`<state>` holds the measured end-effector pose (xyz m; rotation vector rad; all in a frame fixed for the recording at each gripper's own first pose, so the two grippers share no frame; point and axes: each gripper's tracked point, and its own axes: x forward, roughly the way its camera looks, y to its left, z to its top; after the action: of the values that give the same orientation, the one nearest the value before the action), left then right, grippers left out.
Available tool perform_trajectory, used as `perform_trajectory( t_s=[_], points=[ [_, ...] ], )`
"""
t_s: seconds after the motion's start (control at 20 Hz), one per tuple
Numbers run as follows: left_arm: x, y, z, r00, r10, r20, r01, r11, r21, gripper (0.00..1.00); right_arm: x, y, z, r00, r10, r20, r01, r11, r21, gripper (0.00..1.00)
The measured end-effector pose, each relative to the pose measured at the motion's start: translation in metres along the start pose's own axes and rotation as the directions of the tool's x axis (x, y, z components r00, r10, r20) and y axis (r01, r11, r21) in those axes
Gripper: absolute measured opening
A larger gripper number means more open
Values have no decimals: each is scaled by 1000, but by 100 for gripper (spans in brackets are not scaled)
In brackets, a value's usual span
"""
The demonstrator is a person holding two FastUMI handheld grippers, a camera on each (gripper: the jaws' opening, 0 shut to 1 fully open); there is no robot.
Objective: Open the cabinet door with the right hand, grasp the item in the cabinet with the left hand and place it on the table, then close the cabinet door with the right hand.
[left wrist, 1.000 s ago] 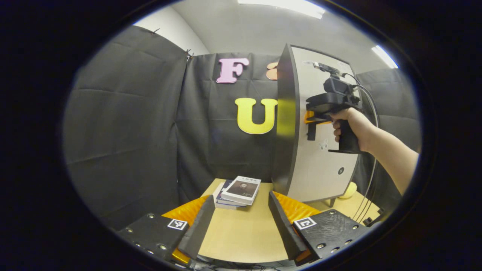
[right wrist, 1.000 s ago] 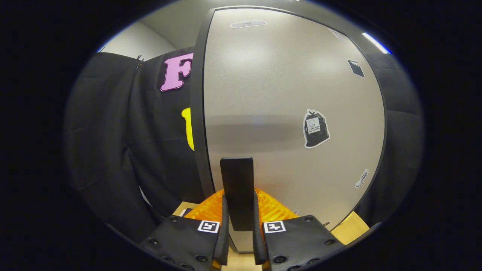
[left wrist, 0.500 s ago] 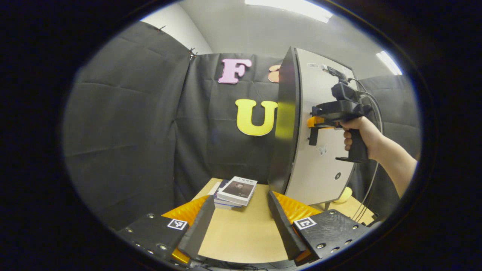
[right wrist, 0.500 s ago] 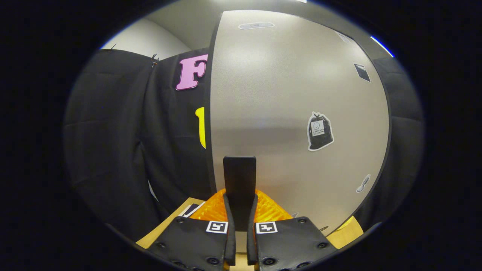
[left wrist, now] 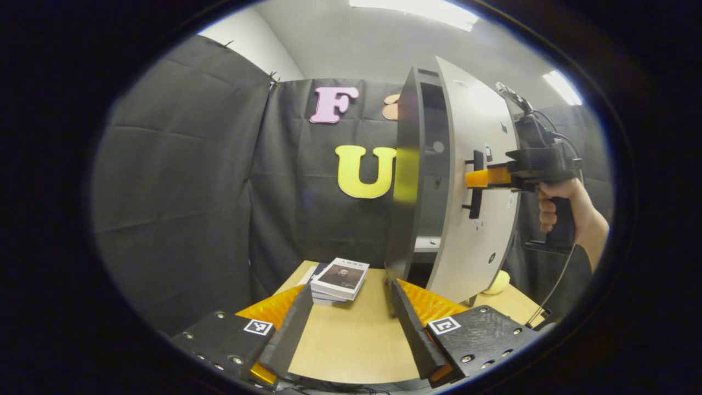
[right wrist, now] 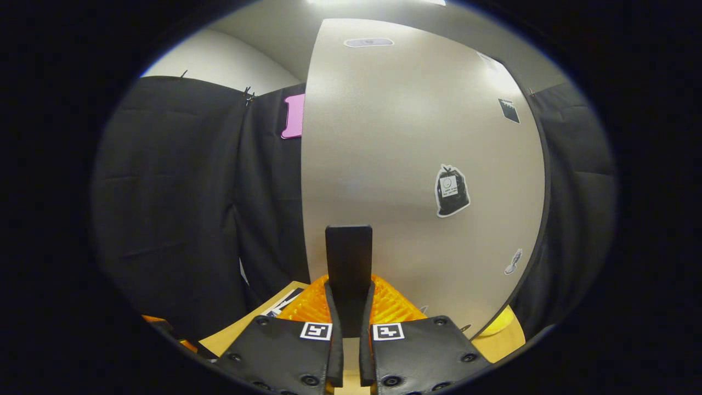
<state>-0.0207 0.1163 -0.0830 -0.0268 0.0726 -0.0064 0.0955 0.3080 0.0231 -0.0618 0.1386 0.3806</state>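
A tall cabinet (left wrist: 407, 181) with a dark side stands on the table, and its grey door (left wrist: 482, 164) hangs partly open. My right gripper (left wrist: 482, 178), held by a hand, is shut on the door's black vertical handle (left wrist: 475, 184). In the right gripper view the handle (right wrist: 348, 258) rises between the two fingers of my right gripper (right wrist: 349, 291), against the door (right wrist: 406, 142). Through the gap I see a dark interior with a pale shelf (left wrist: 426, 244); I cannot make out any item inside. My left gripper (left wrist: 351, 291) is open, low over the table, with nothing between its fingers.
A small stack of books (left wrist: 339, 280) lies on the wooden table (left wrist: 351, 345) left of the cabinet. A yellow rounded object (left wrist: 498, 283) sits on the table behind the door's lower edge. Stickers (right wrist: 452, 189) dot the door. Black cloth walls close the booth.
The door has swung from shut to partly open, pulled by the right gripper on its handle. The cabinet's interior now shows. The left gripper has barely moved.
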Motion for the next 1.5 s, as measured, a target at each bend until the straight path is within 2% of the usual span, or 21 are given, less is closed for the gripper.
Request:
perform_trajectory(
  t_s=[0.35, 0.55, 0.6, 0.65, 0.95, 1.2, 1.3, 1.5],
  points=[
    [-2, -30, 2, 999, -45, -10, 45, 999, 27, 87, -84, -33, -11, 1000, -5, -8, 5, 1000, -3, 12],
    [2, -53, 5, 995, -95, -9, 95, 994, 53, 87, -123, -64, -13, 999, -44, -20, 44, 999, 19, 11],
    [4, -59, 5, 994, -109, -13, 109, 992, 58, 87, -133, -71, -15, 998, -56, -25, 56, 998, 25, 15],
    [7, -67, 3, 992, -125, -19, 126, 990, 61, 87, -142, -79, -16, 997, -66, -30, 67, 997, 26, 13],
    [10, -119, 4, 975, -219, -43, 222, 970, 104, 87, -183, -126, -19, 992, -127, -28, 129, 987, 92, 12],
    [10, -169, 1, 961, -269, -73, 276, 954, 121, 87, -206, -172, -21, 991, -127, -44, 133, 978, 159, 12],
    [9, -187, 0, 960, -266, -81, 275, 953, 126, 87, -231, -189, -25, 990, -133, -51, 140, 974, 176, 12],
    [9, -214, -3, 970, -226, -84, 234, 967, 103, 87, -240, -231, -24, 990, -127, -69, 136, 977, 161, 9]
  ],
)
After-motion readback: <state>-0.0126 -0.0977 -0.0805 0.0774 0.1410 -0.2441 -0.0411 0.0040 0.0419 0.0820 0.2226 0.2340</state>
